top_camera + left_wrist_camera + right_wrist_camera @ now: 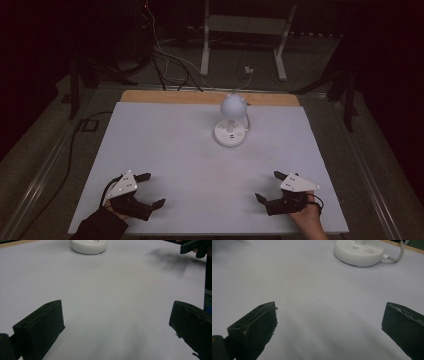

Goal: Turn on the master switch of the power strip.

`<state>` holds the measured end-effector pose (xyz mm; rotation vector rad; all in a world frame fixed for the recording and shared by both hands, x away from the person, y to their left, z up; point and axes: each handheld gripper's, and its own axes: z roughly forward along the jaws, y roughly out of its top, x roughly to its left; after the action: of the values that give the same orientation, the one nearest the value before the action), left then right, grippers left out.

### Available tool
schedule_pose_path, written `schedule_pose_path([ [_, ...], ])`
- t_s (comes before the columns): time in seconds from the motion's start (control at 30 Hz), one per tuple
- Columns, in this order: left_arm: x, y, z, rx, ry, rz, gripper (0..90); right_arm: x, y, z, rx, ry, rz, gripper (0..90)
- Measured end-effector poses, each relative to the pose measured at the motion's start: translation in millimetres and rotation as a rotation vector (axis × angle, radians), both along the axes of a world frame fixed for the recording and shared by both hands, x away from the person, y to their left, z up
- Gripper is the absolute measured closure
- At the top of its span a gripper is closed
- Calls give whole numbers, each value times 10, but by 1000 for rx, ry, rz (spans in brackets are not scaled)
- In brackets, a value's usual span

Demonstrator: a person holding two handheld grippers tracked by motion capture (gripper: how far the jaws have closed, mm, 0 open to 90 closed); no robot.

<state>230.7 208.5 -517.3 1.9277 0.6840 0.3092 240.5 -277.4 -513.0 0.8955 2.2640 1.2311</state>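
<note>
I rested both grippers, left (150, 190) and right (267, 185), jaws released, near me, clear of the small white dome-headed desk lamp (231, 122) across the white-covered bench (165, 145).

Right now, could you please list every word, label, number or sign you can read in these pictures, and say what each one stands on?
No text can be read.
Lamp base: a few small dark marks on its top, too small and blurred to read in the right gripper view; the same marks in the high view are tiny.
White table cover: plain, no print.
</note>
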Motion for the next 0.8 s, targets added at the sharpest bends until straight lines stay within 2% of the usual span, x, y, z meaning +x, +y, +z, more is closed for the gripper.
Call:
schedule_pose_path([
  [0.27,-8,-4,2,9,0,-1,1,-11,9,32,8,12,-6,0],
  [0.43,-11,6,9,0,-5,-1,1,-11,37,35,-6,55,4,0],
  [0.57,-12,15,11,-16,-11,-10,1,-25,70,64,-14,71,10,0],
  [0.8,-13,14,9,-20,-16,-16,1,-59,137,131,-12,108,41,0],
])
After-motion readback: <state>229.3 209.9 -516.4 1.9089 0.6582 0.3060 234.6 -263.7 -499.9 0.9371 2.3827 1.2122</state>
